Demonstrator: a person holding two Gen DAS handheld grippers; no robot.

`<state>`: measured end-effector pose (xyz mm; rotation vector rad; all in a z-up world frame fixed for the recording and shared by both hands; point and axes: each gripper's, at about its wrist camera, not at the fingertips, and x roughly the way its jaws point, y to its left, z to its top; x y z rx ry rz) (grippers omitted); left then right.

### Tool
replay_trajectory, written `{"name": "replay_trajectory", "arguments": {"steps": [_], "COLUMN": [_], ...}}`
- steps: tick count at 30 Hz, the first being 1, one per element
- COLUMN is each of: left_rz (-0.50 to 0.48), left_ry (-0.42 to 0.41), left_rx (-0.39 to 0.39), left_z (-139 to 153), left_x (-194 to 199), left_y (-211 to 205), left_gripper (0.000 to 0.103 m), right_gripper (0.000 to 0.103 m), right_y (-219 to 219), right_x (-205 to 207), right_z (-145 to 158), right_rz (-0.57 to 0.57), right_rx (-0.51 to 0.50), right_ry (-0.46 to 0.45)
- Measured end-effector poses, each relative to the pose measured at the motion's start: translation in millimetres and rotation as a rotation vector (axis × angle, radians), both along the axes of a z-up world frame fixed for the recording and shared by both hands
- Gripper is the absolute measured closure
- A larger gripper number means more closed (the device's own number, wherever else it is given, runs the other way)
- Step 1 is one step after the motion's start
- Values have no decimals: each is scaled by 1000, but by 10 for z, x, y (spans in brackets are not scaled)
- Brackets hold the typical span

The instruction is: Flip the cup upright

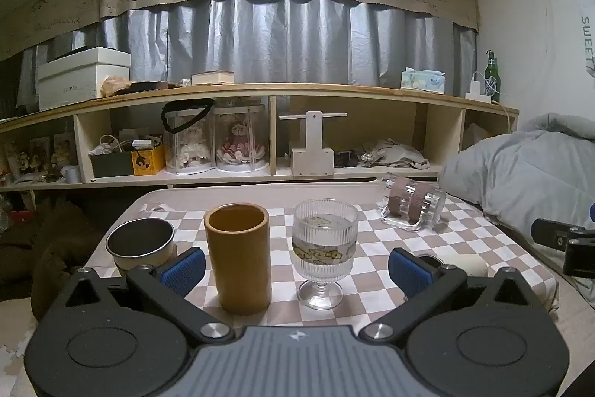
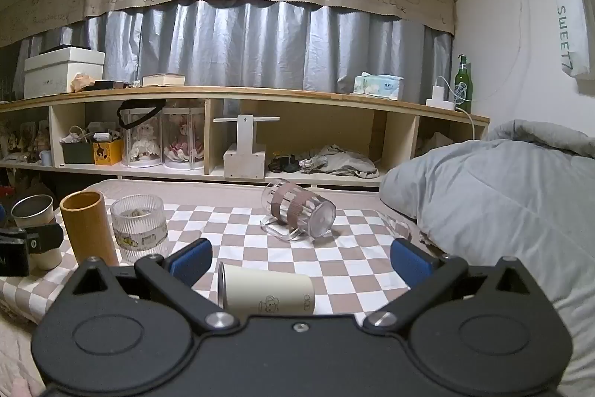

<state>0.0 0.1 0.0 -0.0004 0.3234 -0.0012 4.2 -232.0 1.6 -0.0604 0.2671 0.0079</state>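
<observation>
A white paper cup (image 2: 269, 293) lies on its side on the checkered table, mouth to the left, between and just below my open right gripper (image 2: 301, 261). A clear glass mug (image 2: 297, 211) with brown bands also lies on its side farther back; it shows in the left wrist view (image 1: 412, 205). My left gripper (image 1: 295, 266) is open and empty, with the upright yellow tumbler (image 1: 238, 255) and the ribbed stemmed glass (image 1: 323, 248) standing between its fingers. Part of the white cup (image 1: 465, 265) shows behind the right finger.
A steel-lined cup (image 1: 141, 244) stands upright at the table's left. A grey duvet (image 2: 502, 203) lies right of the table. A wooden shelf (image 2: 223, 136) with boxes and jars runs behind. The checkered tablecloth (image 2: 353, 259) covers the table.
</observation>
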Motion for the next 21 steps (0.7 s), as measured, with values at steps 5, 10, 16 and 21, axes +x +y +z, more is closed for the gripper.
{"name": "replay_trajectory", "arguments": {"steps": [5, 10, 16, 21], "left_rz": [1, 1, 1, 1], "left_ry": [2, 3, 4, 5], "left_rx": [3, 3, 3, 1], "left_z": [-1, 0, -1, 0], "left_x": [1, 0, 1, 1], "left_y": [-1, -3, -2, -1], "left_gripper": [0, 0, 0, 0], "right_gripper": [0, 0, 0, 0], "right_y": [4, 3, 4, 1], "right_x": [3, 6, 10, 16], "right_z": [-1, -3, -9, -13], "right_rz": [0, 1, 0, 0], "right_rx": [-2, 1, -1, -1], "right_ry": [0, 1, 2, 3]}}
